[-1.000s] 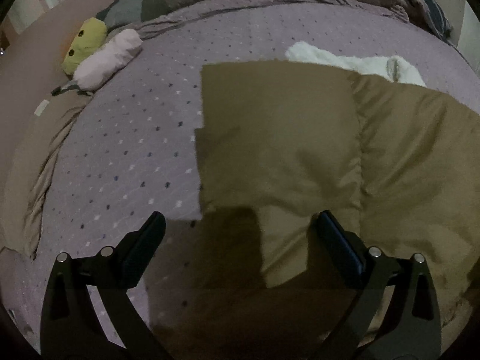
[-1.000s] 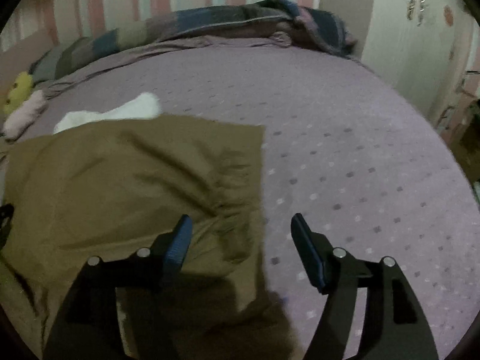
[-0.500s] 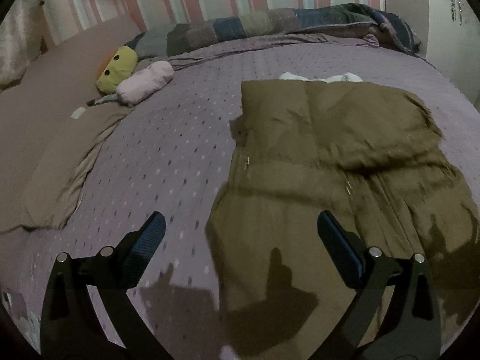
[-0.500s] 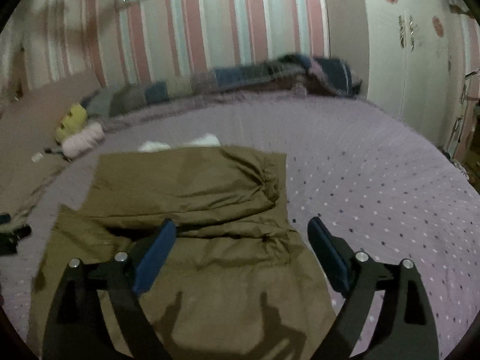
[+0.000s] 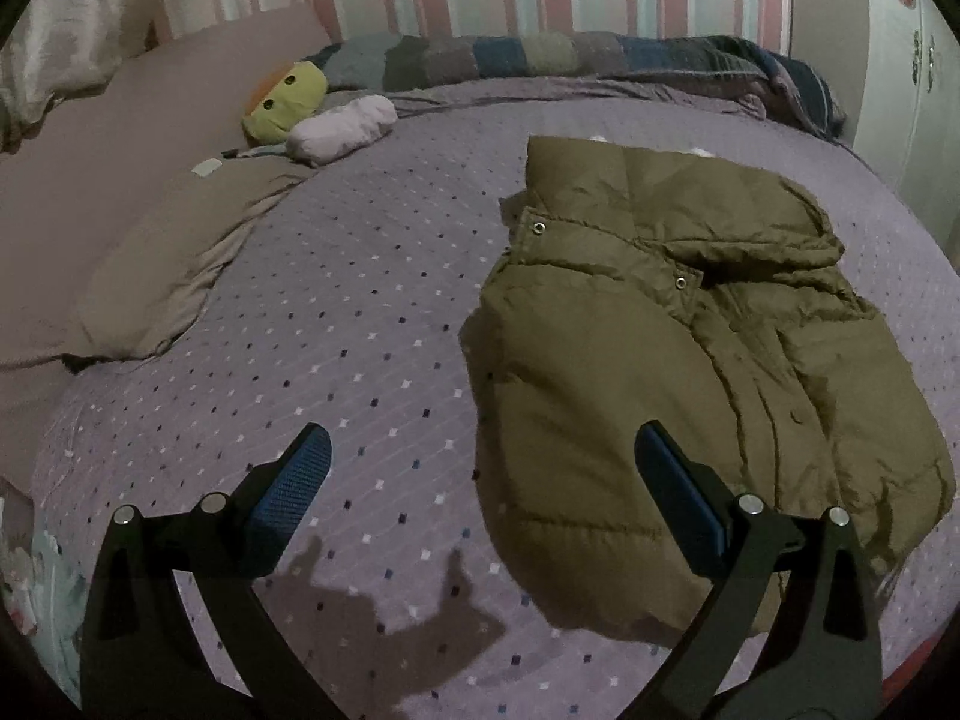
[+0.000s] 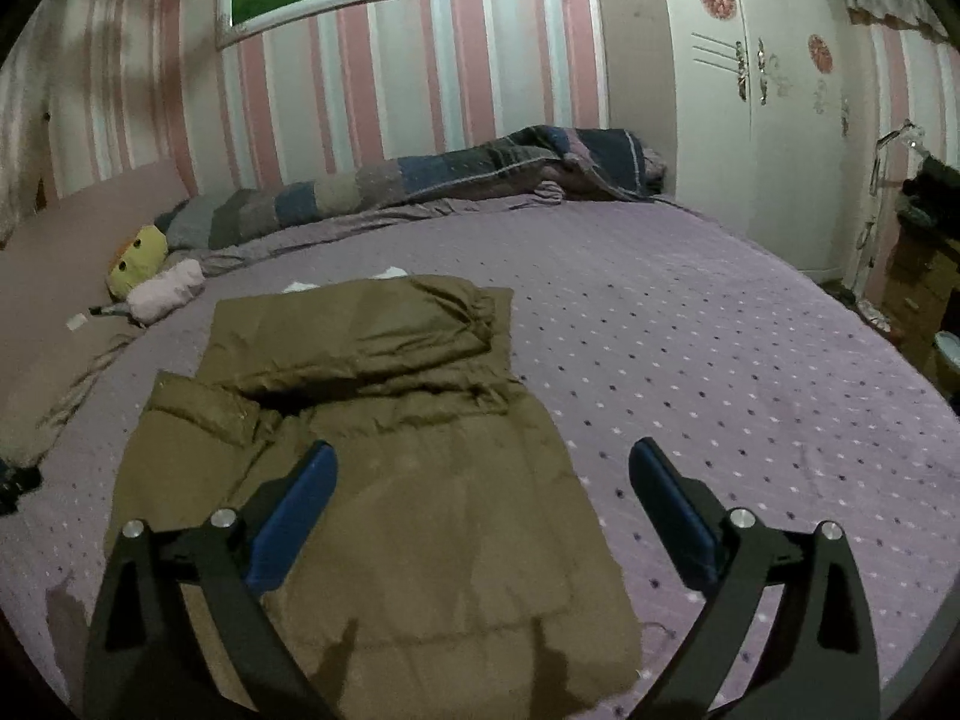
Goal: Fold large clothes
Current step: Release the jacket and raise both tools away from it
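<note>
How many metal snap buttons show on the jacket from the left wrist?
2: one snap at the olive jacket's left collar corner, another snap mid-collar. Folds may hide others.

The olive jacket (image 5: 690,372) ahead of the left hand-held gripper (image 5: 480,486) is matt, puffy quilted cloth with shiny metal snaps. The bedspread (image 5: 336,324) under it is soft woven cloth. The gripper's pads (image 5: 291,498) look textured blue rubber.
</note>
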{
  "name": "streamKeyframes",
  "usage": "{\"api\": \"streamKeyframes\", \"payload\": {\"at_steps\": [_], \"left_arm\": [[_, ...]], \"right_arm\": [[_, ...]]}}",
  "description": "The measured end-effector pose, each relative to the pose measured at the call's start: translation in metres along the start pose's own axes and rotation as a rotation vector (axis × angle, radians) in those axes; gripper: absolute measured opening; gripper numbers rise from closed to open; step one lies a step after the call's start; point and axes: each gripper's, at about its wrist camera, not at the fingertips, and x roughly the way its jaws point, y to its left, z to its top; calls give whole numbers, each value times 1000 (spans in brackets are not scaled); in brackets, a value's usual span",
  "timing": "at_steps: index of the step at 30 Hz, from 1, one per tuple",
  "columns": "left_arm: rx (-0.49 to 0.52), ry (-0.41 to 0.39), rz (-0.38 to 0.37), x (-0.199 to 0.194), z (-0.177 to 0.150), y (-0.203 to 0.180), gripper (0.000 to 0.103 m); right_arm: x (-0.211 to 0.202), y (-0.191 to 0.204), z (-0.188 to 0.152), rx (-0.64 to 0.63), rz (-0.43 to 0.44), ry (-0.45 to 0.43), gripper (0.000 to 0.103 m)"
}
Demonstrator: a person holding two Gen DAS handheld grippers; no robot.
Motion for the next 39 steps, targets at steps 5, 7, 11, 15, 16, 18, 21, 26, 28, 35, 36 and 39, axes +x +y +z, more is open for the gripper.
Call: {"api": "streamKeyframes", "payload": {"at_steps": [5, 7, 11, 15, 16, 18, 21, 26, 28, 35, 36, 39], "left_arm": [[-21, -33, -15, -24, -8, 1, 100], [-20, -46, -12, -30, -9, -1, 100], [-12, -65, -3, -40, -14, -3, 100], [-1, -79, 13, -43, -13, -2, 100], [-5, -78, 11, -42, -13, 0, 100], [-16, -72, -2, -42, -13, 4, 100], [-11, -67, -9, -36, -12, 10, 100], [-62, -33, -61, -12, -12, 26, 100], [-80, -16, -63, -1, -13, 30, 100], [-57, 26, -1, 35, -21, 28, 100], [-60, 40, -15, 42, -22, 28, 100], [-73, 75, -43, 60, -22, 26, 100]], "right_arm": [[-18, -5, 1, 19, 28, -22, 98], [-24, -6, 3, 7, 21, -28, 98], [-29, -6, 4, -10, 23, -23, 98], [-31, -18, 11, 50, 33, -36, 98], [-30, -22, 12, 64, 33, -36, 98], [-26, -28, 15, 80, 44, -29, 98], [-22, -32, 18, 89, 58, -39, 98], [-6, -31, 18, 53, 21, -13, 98], [2, -29, 14, 38, 4, 10, 98], [30, -7, -3, -32, -3, 50, 98], [34, -4, -6, -41, -7, 56, 98], [48, -1, -15, -40, -8, 94, 98]]}}
